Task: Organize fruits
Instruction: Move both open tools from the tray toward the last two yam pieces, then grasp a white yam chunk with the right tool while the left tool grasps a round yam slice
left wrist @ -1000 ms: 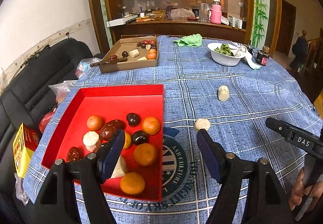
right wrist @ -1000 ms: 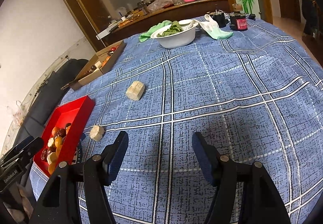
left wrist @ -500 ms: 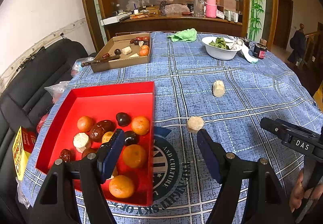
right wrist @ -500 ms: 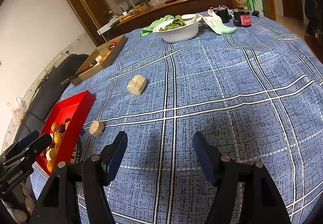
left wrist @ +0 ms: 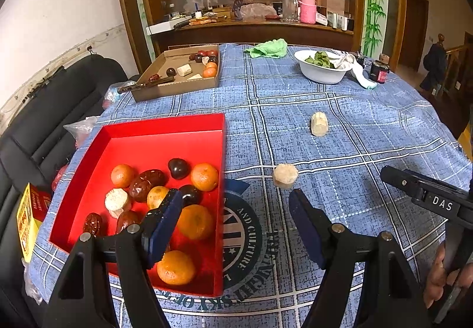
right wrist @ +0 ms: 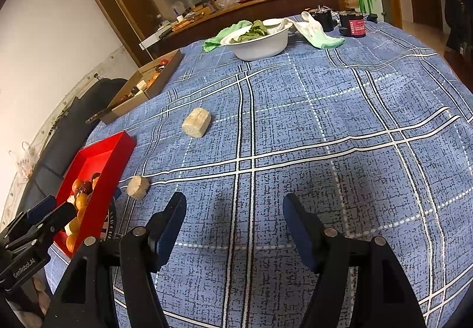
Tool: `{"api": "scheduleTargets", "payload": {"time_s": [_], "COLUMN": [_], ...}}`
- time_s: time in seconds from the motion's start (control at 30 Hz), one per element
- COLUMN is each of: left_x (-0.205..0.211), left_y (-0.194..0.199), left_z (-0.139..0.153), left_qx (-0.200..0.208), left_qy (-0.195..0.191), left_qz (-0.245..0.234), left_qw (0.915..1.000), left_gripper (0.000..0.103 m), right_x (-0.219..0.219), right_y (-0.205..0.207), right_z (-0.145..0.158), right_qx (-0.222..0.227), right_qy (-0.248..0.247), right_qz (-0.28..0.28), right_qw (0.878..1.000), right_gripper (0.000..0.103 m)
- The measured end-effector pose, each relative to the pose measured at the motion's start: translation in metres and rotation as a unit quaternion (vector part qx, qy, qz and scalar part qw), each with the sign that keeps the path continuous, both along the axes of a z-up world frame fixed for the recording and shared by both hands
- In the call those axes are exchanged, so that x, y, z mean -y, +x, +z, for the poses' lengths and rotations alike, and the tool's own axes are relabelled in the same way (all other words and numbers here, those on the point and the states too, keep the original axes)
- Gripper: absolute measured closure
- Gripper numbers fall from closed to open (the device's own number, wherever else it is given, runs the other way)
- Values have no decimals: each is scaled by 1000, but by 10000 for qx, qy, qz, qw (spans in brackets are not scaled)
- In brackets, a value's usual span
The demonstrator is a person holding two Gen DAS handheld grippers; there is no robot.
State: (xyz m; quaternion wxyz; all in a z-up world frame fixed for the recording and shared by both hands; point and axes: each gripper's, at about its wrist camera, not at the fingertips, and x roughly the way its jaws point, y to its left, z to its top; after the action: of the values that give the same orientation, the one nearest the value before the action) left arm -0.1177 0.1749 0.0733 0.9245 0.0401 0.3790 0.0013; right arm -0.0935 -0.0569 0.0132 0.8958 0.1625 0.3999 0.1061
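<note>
Legible markings on grippers and tablecloth

"DAS" in white on the black body of the right gripper (left wrist: 425, 195); "GenRobot.AI" in white on the left gripper (right wrist: 32, 242). Circular emblem (left wrist: 242, 242) printed on the tablecloth (left wrist: 354, 121), partly covered: "AND CULTURE" legible, outer ring possibly "…IGHT SKY OF…".

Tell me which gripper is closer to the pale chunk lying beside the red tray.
Left. The left gripper is open just short of the pale chunk, slightly toward the red tray. The right gripper, also open, sits farther off to the chunk's right.
</note>
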Motion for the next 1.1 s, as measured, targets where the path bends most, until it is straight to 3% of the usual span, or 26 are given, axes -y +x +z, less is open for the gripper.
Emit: {"api": "scheduleTargets", "payload": {"time_s": [0.2, 0.37, 0.73, 0.77, 0.83, 0.93, 1.1], "left_x": [-23, -35, -57, -56, -51, -39, -14], "left_y": [0, 0, -3, -3, -1, 4, 16], "left_z": [4, 1, 4, 4, 5, 6, 4], "left_qx": [49, 59, 90, 78, 58, 24, -107], "left_qy": [-410, -734, -707, -739, -754, -756, -768], "left_qz": [128, 108, -59, -110, -214, -425, -802], "left_qw": [9991, 9972, 9974, 9972, 9969, 9962, 9938], "left_gripper": [29, 29, 29, 29, 29, 29, 30], "right_x": [-4, -23, -82, -85, -87, -79, -62], "right_y": [2, 36, 125, 128, 131, 130, 106], "right_z": [10, 27, 13, 9, 1, -6, 1], "right_qx": [64, 47, -315, -361, -444, -529, -364], "right_qy": [-11, -104, -766, -835, -901, -709, -601], "right_qz": [124, 370, 439, 441, 451, 484, 508], "right_qw": [9999, 9993, 9956, 9949, 9939, 9949, 9962], "right_gripper": [31, 31, 32, 35, 66, 72, 72]}}
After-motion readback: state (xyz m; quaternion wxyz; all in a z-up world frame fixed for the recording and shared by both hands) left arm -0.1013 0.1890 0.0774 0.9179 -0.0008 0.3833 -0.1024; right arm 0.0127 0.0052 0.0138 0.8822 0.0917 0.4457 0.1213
